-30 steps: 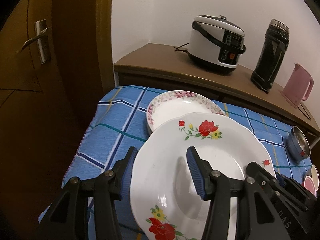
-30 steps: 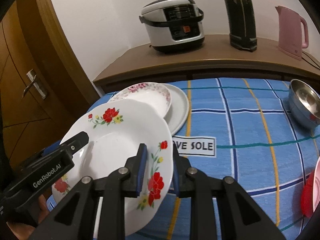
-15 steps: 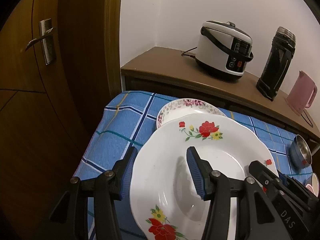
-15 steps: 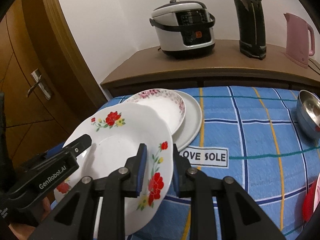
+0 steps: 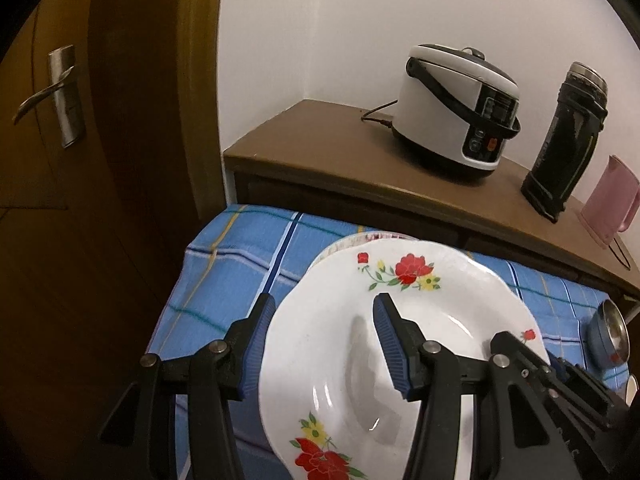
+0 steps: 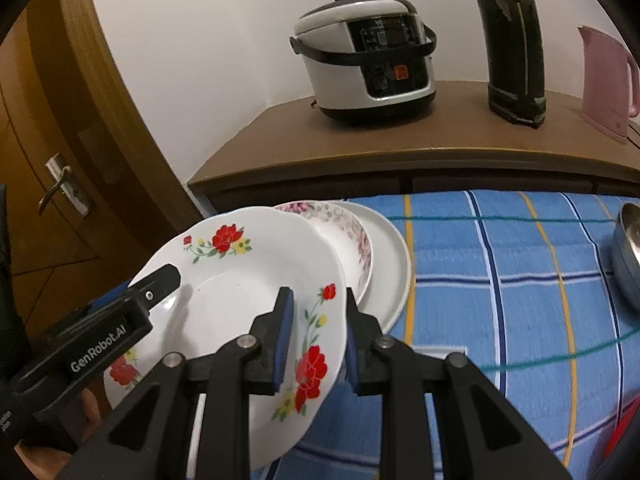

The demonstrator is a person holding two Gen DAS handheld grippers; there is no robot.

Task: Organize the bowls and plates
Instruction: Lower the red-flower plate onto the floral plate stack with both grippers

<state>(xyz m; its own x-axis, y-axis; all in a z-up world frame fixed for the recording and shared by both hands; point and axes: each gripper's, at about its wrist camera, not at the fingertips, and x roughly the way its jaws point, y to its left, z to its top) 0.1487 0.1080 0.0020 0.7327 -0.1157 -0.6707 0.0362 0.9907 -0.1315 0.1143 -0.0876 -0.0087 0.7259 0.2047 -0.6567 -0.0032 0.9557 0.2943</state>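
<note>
A white plate with red flowers [image 5: 420,308] [image 6: 236,292] is held in the air above the blue checked tablecloth [image 6: 500,280]. My left gripper [image 5: 320,340] straddles its left rim with jaws wide apart. My right gripper [image 6: 316,336] is shut on its right rim. Just beyond it a pink-flowered bowl [image 6: 344,232] sits on a plain white plate [image 6: 390,256]; only the bowl's rim [image 5: 368,237] shows in the left wrist view.
A steel bowl [image 6: 628,252] [image 5: 608,338] sits at the table's right side. Behind the table a wooden counter [image 6: 400,140] carries a rice cooker [image 6: 368,56], a black flask [image 6: 514,40] and a pink kettle [image 6: 608,80]. A wooden door [image 5: 60,120] stands left.
Both grippers have lifted the flowered plate and carried it toward the stacked bowl and plate, which it now partly covers. The grips look unchanged.
</note>
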